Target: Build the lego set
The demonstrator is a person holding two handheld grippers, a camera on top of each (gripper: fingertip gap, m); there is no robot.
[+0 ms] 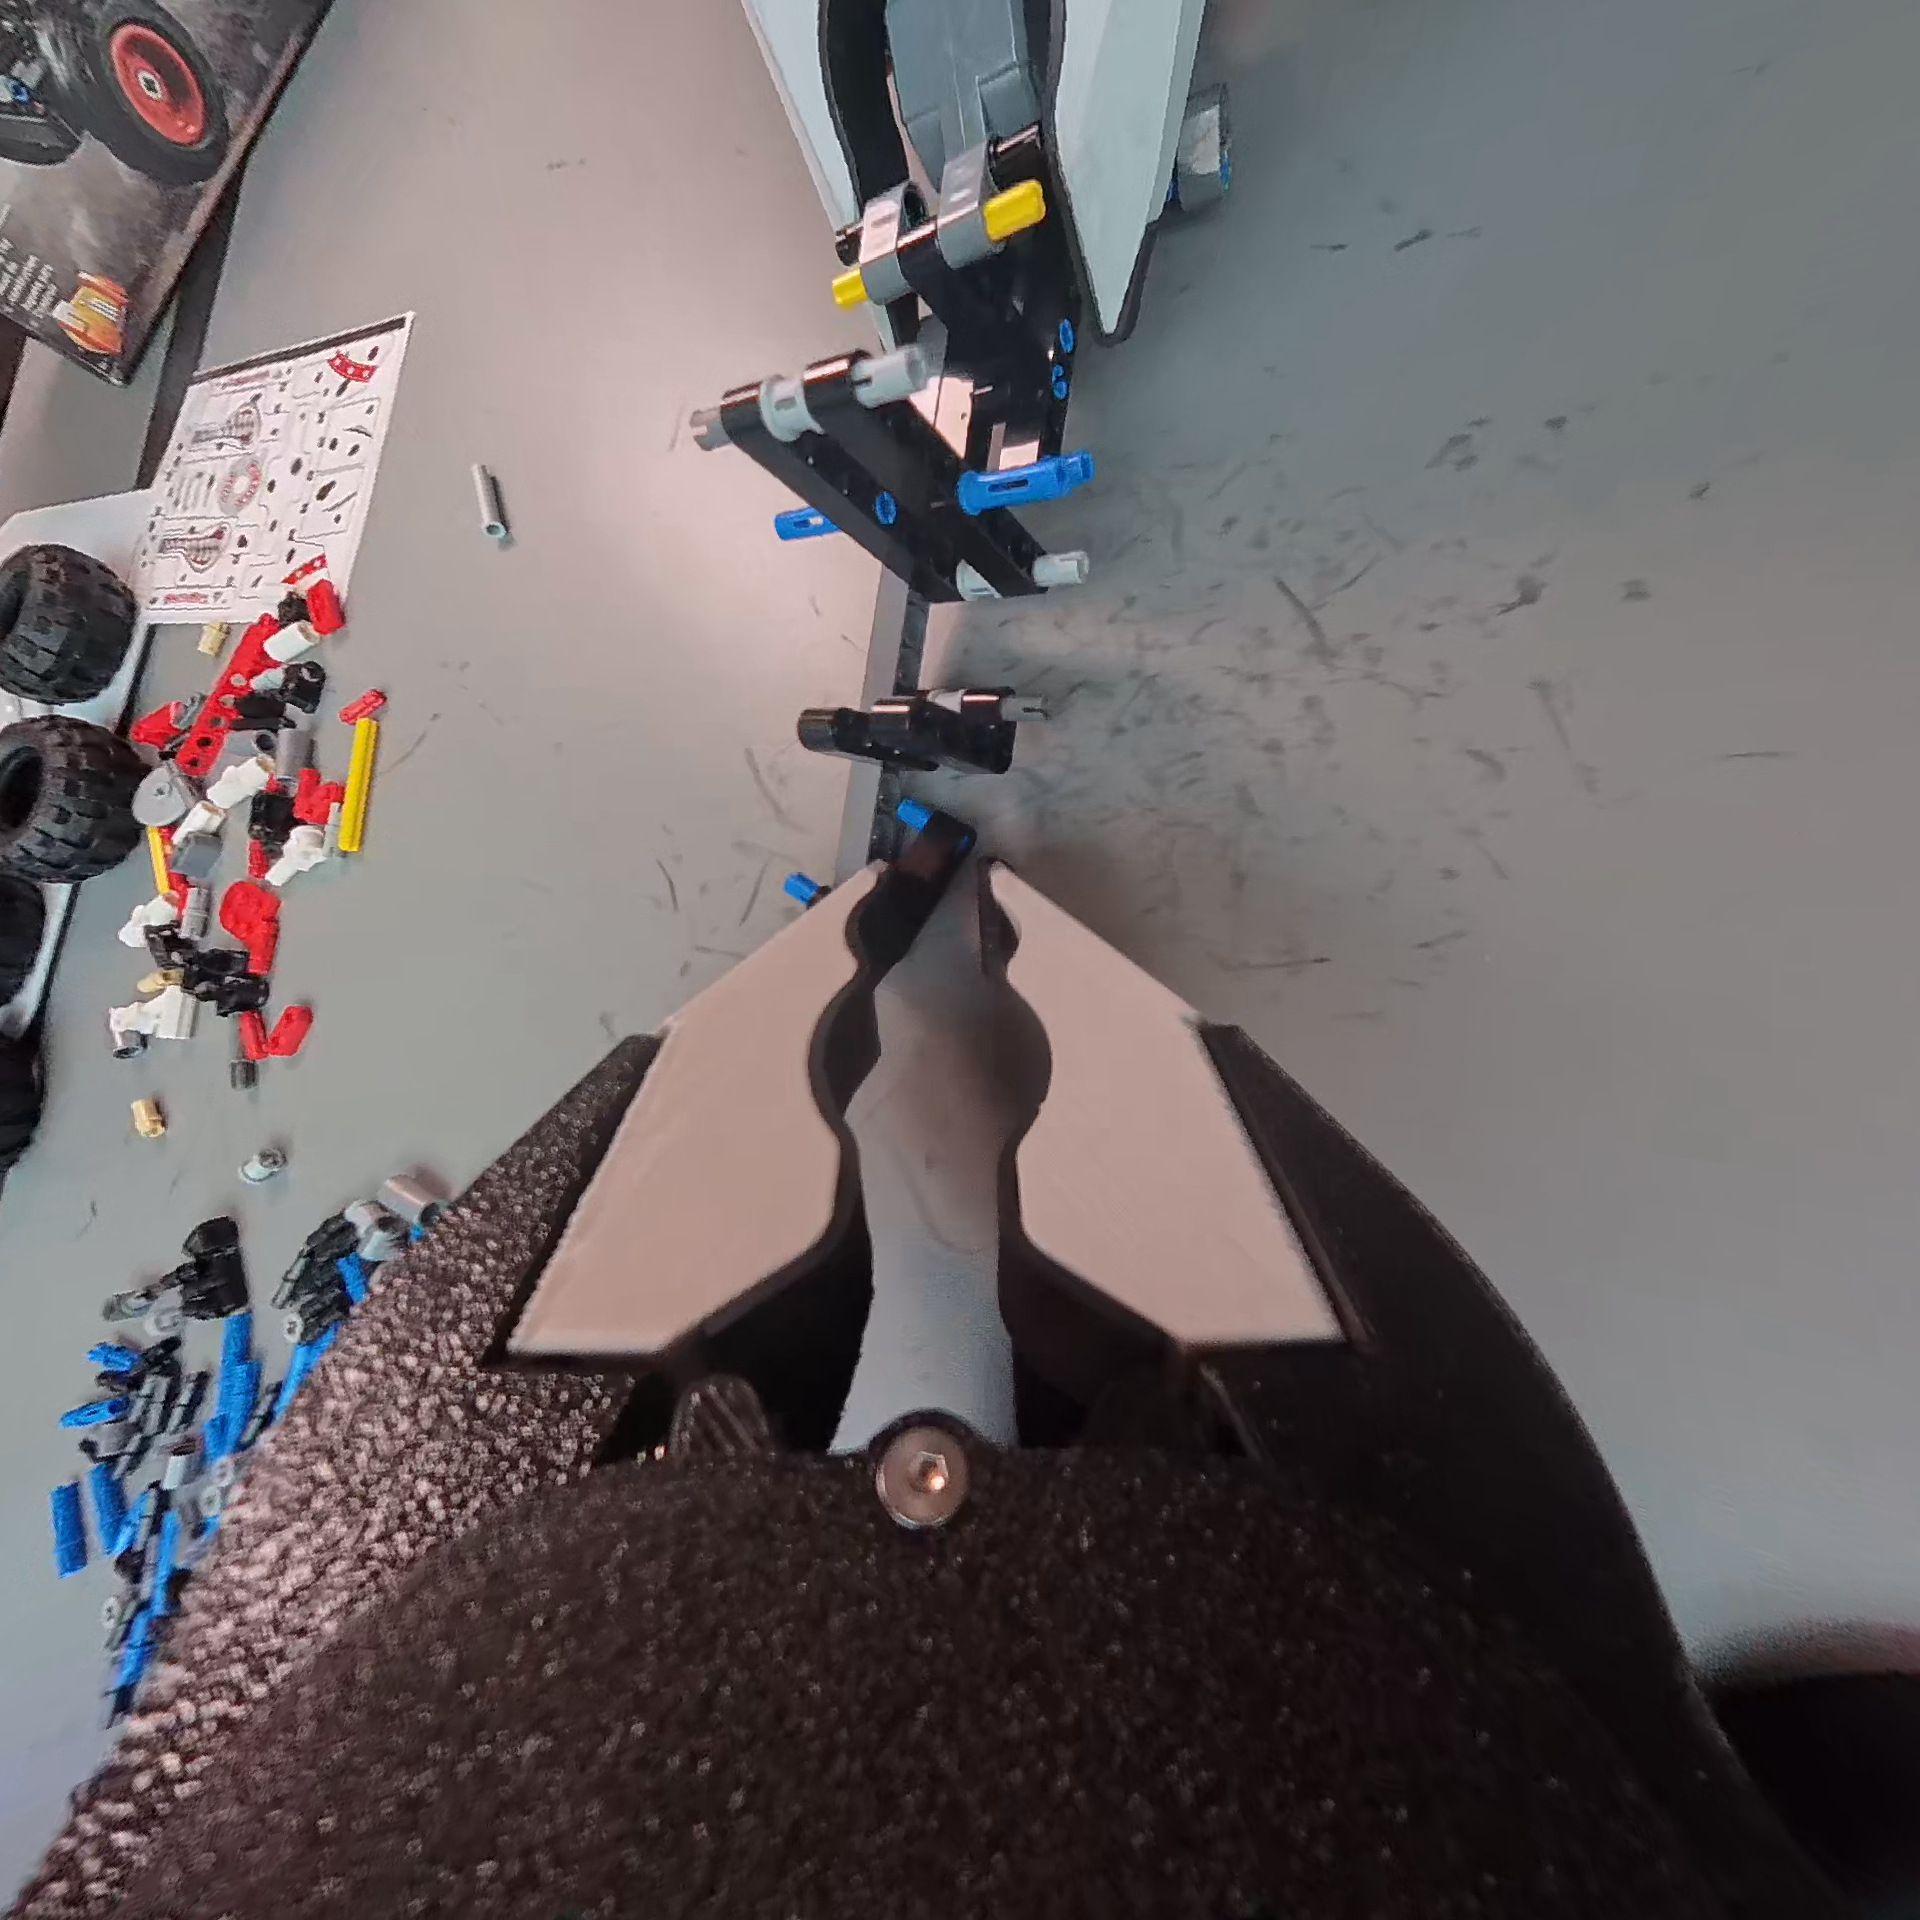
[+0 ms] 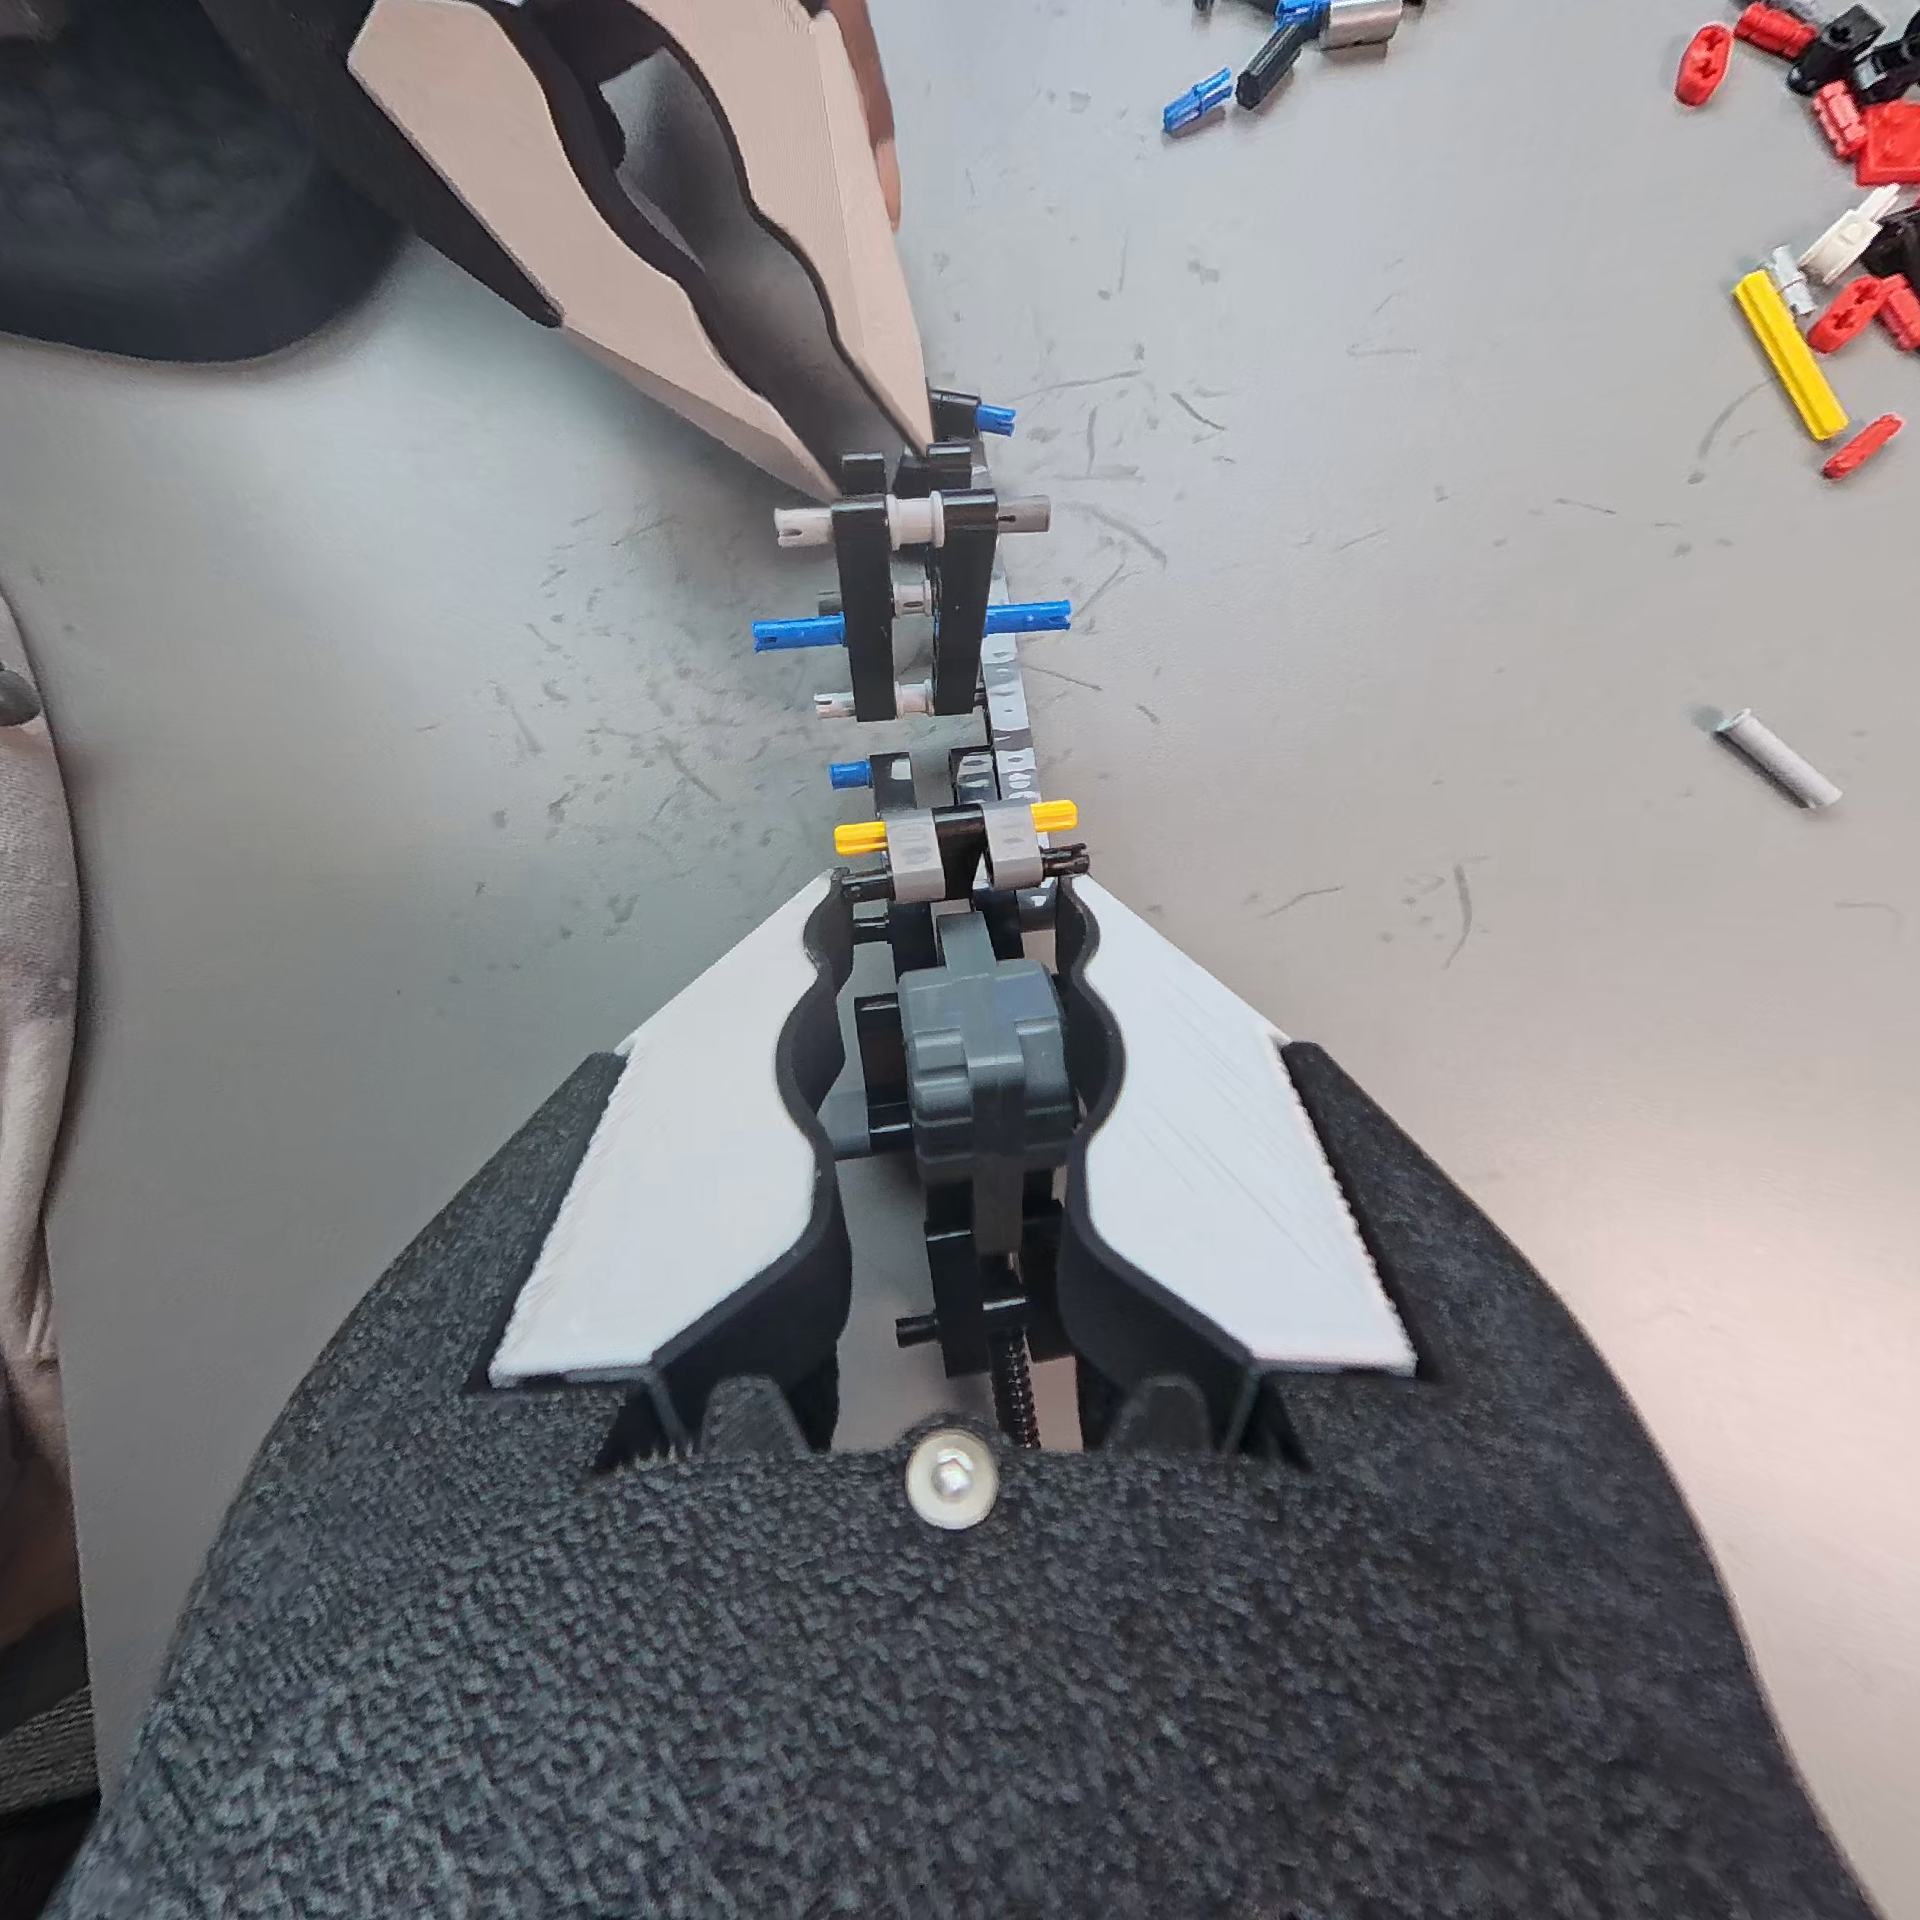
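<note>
A long black lego frame (image 1: 894, 488) with blue, grey and yellow pins is held between both grippers above the grey table. My left gripper (image 1: 935, 868) is shut on its near end. In the right wrist view the frame (image 2: 914, 613) runs away from me. My right gripper (image 2: 961, 883) is shut on the frame's other end, with a dark grey block (image 2: 982, 1049) between its fingers. The left gripper (image 2: 883, 457) shows at the far end in the right wrist view. The right gripper (image 1: 977, 208) shows at the top of the left wrist view.
Loose red, black, white and yellow pieces (image 1: 239, 831) lie at the left, with blue pins (image 1: 156, 1434) nearer. Black tyres (image 1: 62, 717), a sticker sheet (image 1: 281, 468), the box (image 1: 104, 156) and a grey tube (image 1: 490, 501) lie there too. Pieces (image 2: 1829, 208) lie top right. There is about 10 centimeters between the tips of the two grippers.
</note>
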